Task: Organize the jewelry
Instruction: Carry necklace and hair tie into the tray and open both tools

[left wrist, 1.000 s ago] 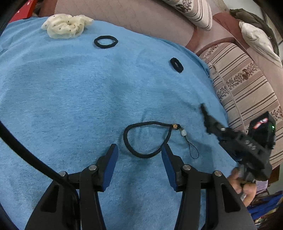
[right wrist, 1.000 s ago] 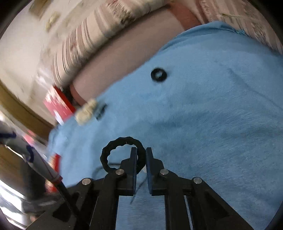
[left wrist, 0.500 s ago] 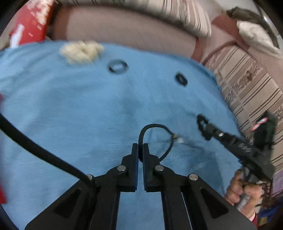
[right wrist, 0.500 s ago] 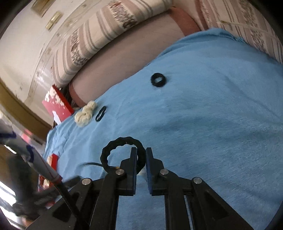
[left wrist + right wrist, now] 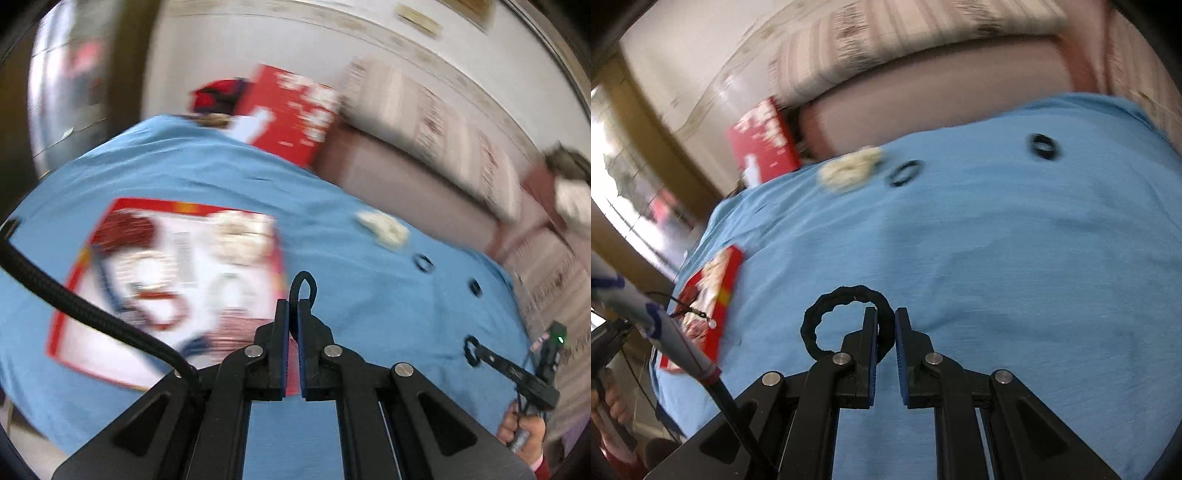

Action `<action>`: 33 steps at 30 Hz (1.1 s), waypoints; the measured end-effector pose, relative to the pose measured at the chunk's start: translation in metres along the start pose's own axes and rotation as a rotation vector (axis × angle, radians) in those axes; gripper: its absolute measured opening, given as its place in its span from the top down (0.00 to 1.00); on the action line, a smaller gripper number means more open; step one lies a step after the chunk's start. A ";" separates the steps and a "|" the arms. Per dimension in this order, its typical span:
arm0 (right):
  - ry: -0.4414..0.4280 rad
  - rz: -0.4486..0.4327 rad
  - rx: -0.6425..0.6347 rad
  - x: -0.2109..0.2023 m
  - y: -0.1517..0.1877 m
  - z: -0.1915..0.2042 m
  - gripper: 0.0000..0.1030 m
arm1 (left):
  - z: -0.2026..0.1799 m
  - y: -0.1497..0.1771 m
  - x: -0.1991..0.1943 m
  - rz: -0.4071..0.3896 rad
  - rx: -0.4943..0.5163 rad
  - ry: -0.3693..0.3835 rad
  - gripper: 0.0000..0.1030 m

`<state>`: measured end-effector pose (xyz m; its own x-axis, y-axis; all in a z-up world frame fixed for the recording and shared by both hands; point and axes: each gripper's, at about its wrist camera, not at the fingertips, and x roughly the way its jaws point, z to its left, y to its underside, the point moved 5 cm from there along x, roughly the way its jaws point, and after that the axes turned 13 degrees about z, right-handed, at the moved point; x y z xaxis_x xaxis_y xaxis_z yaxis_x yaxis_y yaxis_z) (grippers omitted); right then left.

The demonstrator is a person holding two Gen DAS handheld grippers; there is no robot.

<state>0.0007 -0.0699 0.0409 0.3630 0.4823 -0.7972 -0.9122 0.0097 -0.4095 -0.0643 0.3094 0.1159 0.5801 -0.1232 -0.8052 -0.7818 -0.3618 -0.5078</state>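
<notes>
My left gripper (image 5: pixel 292 306) is shut on a black cord strap (image 5: pixel 303 284); its loop sticks up above the fingertips, and I hold it above the blue cloth near a flat red box (image 5: pixel 166 280). My right gripper (image 5: pixel 885 317) is shut on a black ribbed hair tie (image 5: pixel 842 317), held above the cloth; it shows at the far right of the left wrist view (image 5: pixel 471 350). A cream scrunchie (image 5: pixel 849 170), a thin black hair tie (image 5: pixel 904 172) and a small thick black ring (image 5: pixel 1044 146) lie on the cloth near its far edge.
A blue towel (image 5: pixel 997 258) covers the surface. The flat red box shows at its left edge in the right wrist view (image 5: pixel 716 295). Another red box (image 5: pixel 291 110) stands behind the towel against a pink sofa (image 5: pixel 406 173) with striped cushions.
My left gripper closed on the black cord strap, lifted it and swung left toward the flat red box. My right gripper still holds the ribbed hair tie and has turned slightly.
</notes>
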 end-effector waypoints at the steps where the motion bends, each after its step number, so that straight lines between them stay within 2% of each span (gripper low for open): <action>1: -0.020 0.009 -0.019 0.004 -0.002 0.017 0.90 | 0.017 0.000 -0.002 -0.005 -0.033 -0.008 0.96; 5: -0.051 0.045 -0.141 0.023 -0.013 0.093 0.90 | 0.100 0.007 -0.009 -0.018 -0.190 -0.083 0.96; 10: -0.060 0.084 -0.286 0.055 -0.018 0.179 0.90 | 0.166 0.014 0.001 0.033 -0.315 -0.176 0.96; 13: -0.035 0.107 -0.359 0.080 -0.018 0.219 0.90 | 0.178 0.019 0.010 0.075 -0.335 -0.185 0.96; 17: 0.016 0.143 -0.410 0.121 -0.022 0.259 0.90 | 0.189 0.021 0.018 0.096 -0.345 -0.241 0.96; 22: 0.034 0.215 -0.392 0.179 -0.033 0.290 0.90 | 0.188 0.021 0.012 0.068 -0.341 -0.254 0.96; 28: 0.050 0.268 -0.376 0.227 -0.042 0.316 0.90 | 0.184 0.019 0.010 0.059 -0.318 -0.268 0.95; 30: 0.075 0.269 -0.379 0.237 -0.048 0.320 0.90 | 0.181 0.018 0.008 0.048 -0.309 -0.269 0.89; 32: 0.101 0.267 -0.380 0.247 -0.054 0.323 0.90 | 0.179 0.016 0.006 0.036 -0.302 -0.269 0.77; 33: 0.112 0.266 -0.380 0.251 -0.058 0.324 0.90 | 0.179 0.016 0.005 0.030 -0.303 -0.269 0.76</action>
<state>0.0831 0.3348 0.0079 0.1636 0.3272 -0.9307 -0.8498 -0.4324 -0.3014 -0.1145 0.4684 0.0489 0.4459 0.0941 -0.8901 -0.6713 -0.6226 -0.4021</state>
